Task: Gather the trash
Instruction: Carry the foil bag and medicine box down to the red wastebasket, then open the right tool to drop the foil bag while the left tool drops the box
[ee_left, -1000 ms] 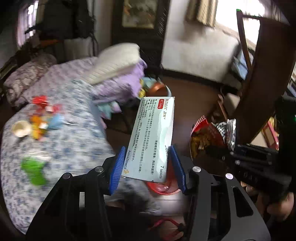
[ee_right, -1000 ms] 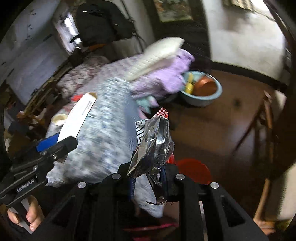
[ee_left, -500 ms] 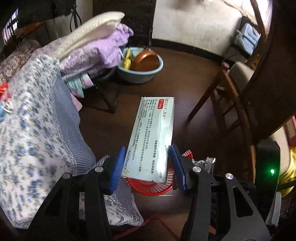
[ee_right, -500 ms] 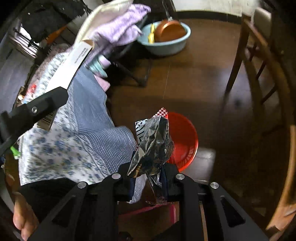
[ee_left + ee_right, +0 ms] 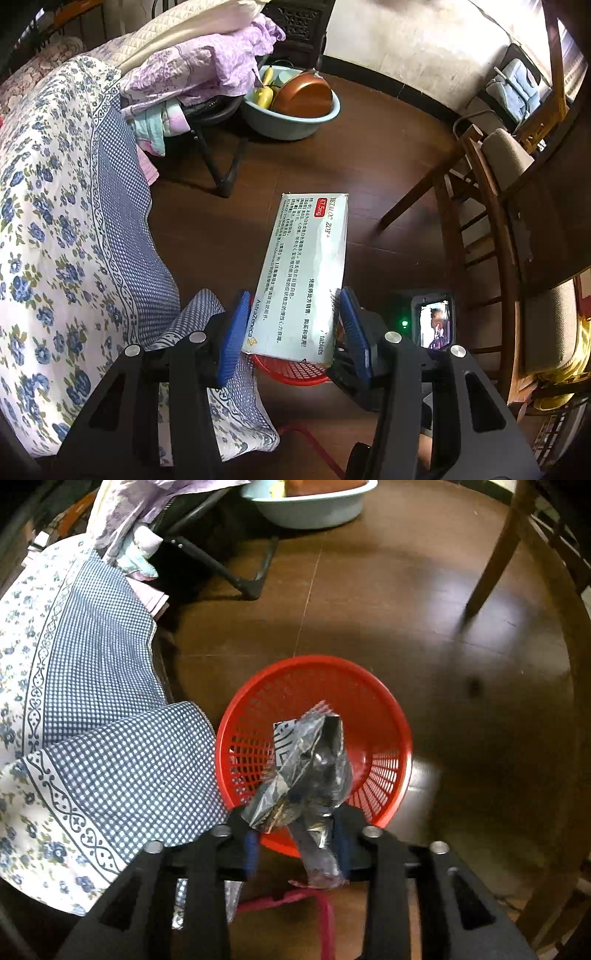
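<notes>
Between the blue pads of the left gripper (image 5: pixel 293 330) a pale green pill box (image 5: pixel 304 273) is pinched by its near end, its long side pointing away from the gripper and its printed face turned up. Just under the held end, the rim of a red basket (image 5: pixel 291 371) is seen on the dark wooden floor (image 5: pixel 369 155). To the left of the gripper a blue floral cloth (image 5: pixel 62 221) is draped down to the floor. Farther ahead a folding stand (image 5: pixel 218 155) piled with purple bedding (image 5: pixel 199 70) is seen, and beyond it a light blue basin (image 5: pixel 291 122) with a brown pan inside. To the right a wooden chair (image 5: pixel 491 206) stands.

In the right gripper (image 5: pixel 297 845) a crumpled silver wrapper (image 5: pixel 306 771) is clamped, its lower end caught between the fingers, which are closed on it; the rest of it sticks forward and up. Directly ahead of and below the fingers the basket (image 5: pixel 391 716) is seen from above, with the wrapper hanging over its near half. Whether the wrapper touches the basket cannot be told. The checked hem of the cloth (image 5: pixel 110 716) lies against the basket's left rim. Farther out the stand's foot (image 5: pixel 247 587) rests on the floor (image 5: pixel 424 609), the basin (image 5: pixel 314 509) stands at the top edge, and a chair leg (image 5: pixel 495 557) is seen to the upper right.
</notes>
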A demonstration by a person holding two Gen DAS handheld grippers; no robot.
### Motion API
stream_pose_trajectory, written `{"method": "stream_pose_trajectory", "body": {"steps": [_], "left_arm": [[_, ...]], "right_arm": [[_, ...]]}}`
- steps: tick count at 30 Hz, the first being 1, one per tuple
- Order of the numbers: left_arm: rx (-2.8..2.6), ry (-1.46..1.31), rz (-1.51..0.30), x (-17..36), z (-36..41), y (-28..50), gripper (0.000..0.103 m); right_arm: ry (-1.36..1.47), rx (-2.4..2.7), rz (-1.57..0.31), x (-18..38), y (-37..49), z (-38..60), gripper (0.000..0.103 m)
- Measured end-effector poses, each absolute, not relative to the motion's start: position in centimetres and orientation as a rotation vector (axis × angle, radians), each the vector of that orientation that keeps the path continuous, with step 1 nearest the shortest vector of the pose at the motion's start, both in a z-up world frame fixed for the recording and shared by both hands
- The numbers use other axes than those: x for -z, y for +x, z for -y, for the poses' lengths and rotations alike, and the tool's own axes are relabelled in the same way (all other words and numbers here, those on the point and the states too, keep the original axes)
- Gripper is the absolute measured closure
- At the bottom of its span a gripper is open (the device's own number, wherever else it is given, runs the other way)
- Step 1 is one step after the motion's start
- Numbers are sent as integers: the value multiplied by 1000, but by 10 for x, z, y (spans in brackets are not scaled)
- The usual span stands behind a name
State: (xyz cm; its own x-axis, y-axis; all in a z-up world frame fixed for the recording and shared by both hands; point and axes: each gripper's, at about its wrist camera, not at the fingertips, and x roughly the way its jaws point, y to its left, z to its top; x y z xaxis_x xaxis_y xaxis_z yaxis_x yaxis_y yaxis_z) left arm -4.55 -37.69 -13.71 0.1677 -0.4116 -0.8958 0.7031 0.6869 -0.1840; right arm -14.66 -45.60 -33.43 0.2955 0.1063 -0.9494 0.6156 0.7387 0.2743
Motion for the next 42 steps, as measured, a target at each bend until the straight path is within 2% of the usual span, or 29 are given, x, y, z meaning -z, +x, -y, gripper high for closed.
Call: {"method": "stream_pose_trajectory", "body": {"steps": [1,2,3,5,6,9,17,27,36,37,40,42], "left_arm": [[807,307,-1155,139,376,-46,53],[806,312,-1156,140,377,-46,53],[802,318,-1157,142,376,-46,53],[794,318,-1172,146,376,-44,53],[792,307,-1194,150,375,-42,53],[787,285,-1225,155,374,-37,53],[798,357,-1247,170,381,-46,53],[815,477,-1453,241,408,-64,53],[828,459,-1522,246,409,-65,52],[829,452,-1524,246,409,-64,49],[840,415,-1498,237,408,-63,20],[858,390,-1472,229,408,-63,17]], "right_arm": [[675,384,-1247,335,-144,455,63],[662,391,-1248,338,-142,456,53],[648,405,-1243,338,-141,456,46],[648,418,-1237,336,-143,459,43],[652,417,-1236,336,-144,462,37],[646,416,-1228,334,-146,468,29],[773,462,-1258,330,-177,486,28],[768,468,-1358,314,-239,467,28],[776,467,-1344,308,-242,468,28],[772,462,-1346,307,-242,467,28],[773,460,-1356,307,-244,467,28],[775,457,-1360,308,-244,465,28]]}}
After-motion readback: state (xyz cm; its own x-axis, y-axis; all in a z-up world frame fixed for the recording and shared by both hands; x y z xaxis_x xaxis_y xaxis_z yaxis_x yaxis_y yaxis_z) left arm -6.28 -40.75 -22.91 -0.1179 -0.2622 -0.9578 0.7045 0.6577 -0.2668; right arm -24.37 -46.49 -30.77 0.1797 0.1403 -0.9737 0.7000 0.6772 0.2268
